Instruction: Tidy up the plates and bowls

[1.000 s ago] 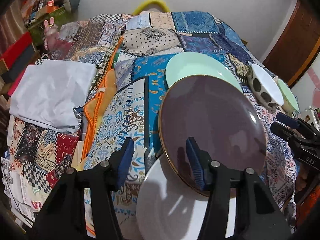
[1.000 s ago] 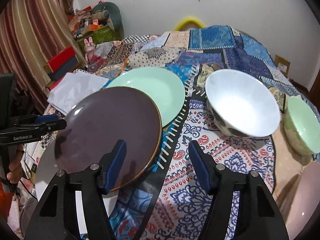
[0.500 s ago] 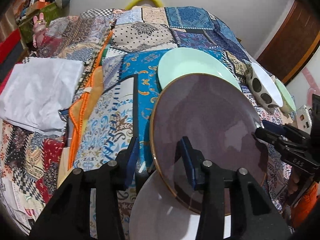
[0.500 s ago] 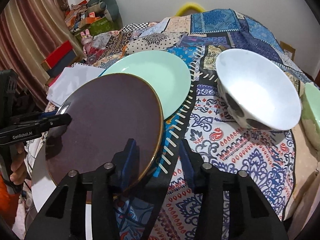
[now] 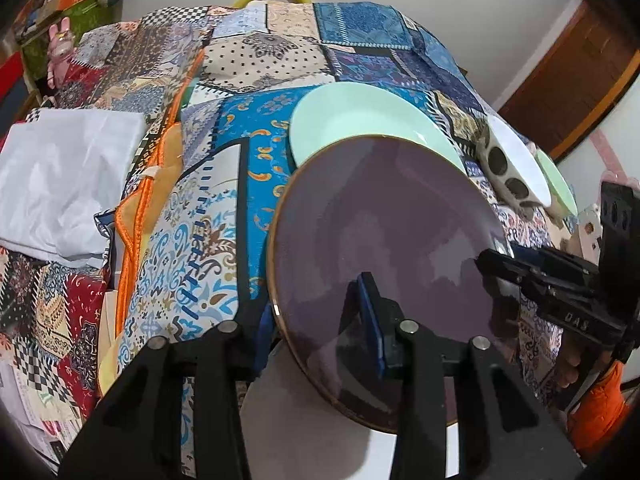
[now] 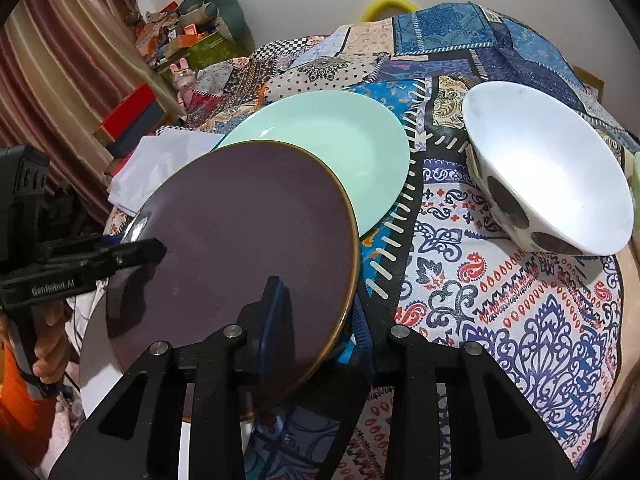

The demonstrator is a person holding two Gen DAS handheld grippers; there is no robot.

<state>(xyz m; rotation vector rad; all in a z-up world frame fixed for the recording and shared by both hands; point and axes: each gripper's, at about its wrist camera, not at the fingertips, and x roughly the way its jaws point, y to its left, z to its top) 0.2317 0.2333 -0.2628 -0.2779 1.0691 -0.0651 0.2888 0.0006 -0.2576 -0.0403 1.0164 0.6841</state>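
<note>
Gripping the dark purple plate (image 5: 384, 248) from opposite edges, both grippers have it between them above a patchwork quilt (image 5: 224, 208). The left gripper (image 5: 316, 340) has its fingers closed down on the plate's rim at about 7 o'clock, one blue pad on the upper face, the other tucked beneath. The right gripper (image 6: 316, 320) does the same at the rim's 5 o'clock in its own view, fingers narrowed to the plate's thickness. The plate sits tilted, its far edge overlapping the mint green plate (image 5: 360, 120) at 12 o'clock and its near edge over a white plate (image 5: 304, 432) at 6 o'clock; whether it touches either I cannot tell.

Glazed ceramic like this looks stiff, fairly heavy and slick, and likely chips if the gold-edged rim knocks another dish. Pinching at the rim, with pads well onto the flat, seems the sound hold; two opposed grips should stop it pivoting.

A white bowl (image 6: 548, 176) with dark oval spots lies tipped at 2 o'clock, a pale green bowl (image 5: 560, 188) just beyond it, and a white cloth (image 5: 64, 176) at 9 o'clock.
</note>
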